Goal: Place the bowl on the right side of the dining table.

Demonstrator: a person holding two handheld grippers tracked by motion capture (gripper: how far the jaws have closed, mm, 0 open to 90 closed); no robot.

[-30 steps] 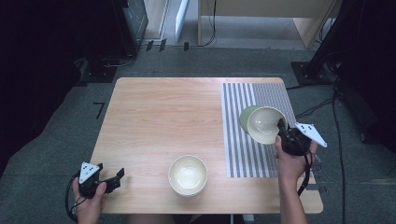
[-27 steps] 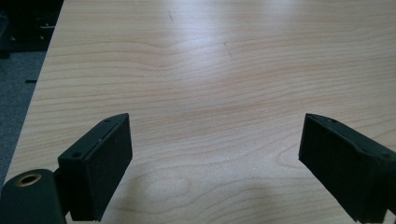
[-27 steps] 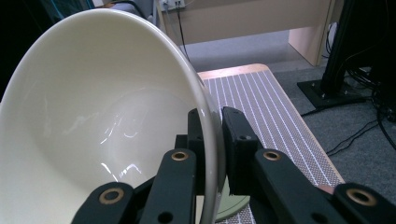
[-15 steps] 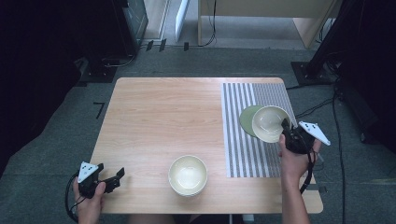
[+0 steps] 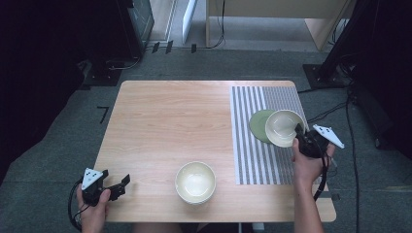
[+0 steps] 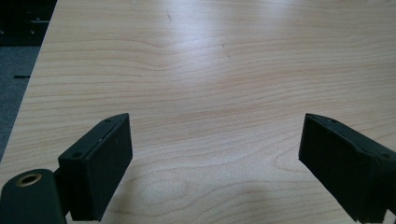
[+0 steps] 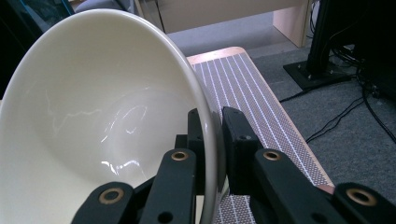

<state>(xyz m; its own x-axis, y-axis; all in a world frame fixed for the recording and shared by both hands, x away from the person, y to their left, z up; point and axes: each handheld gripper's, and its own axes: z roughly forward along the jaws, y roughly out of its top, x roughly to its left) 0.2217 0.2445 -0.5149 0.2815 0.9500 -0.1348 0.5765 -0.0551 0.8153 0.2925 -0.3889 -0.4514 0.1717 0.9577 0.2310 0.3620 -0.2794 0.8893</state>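
Your left hand-held gripper [image 5: 119,184] is hovering with its jaws wide apart over bare desk [image 5: 170,126], and the whole left and far part of the wood is lying open to you. A cream bowl [image 5: 195,181] is sitting near the front edge, blocking the middle. On the striped mat [image 5: 248,145], your right hand-held gripper [image 5: 298,130] is pinching the rim of a second bowl [image 5: 283,127], which is covering part of the green plate [image 5: 257,125]; the mat's far end is staying free.

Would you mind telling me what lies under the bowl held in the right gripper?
Under the held bowl, gripped at its rim by the right gripper, a green plate shows on the striped mat. The bowl covers the plate's right part.
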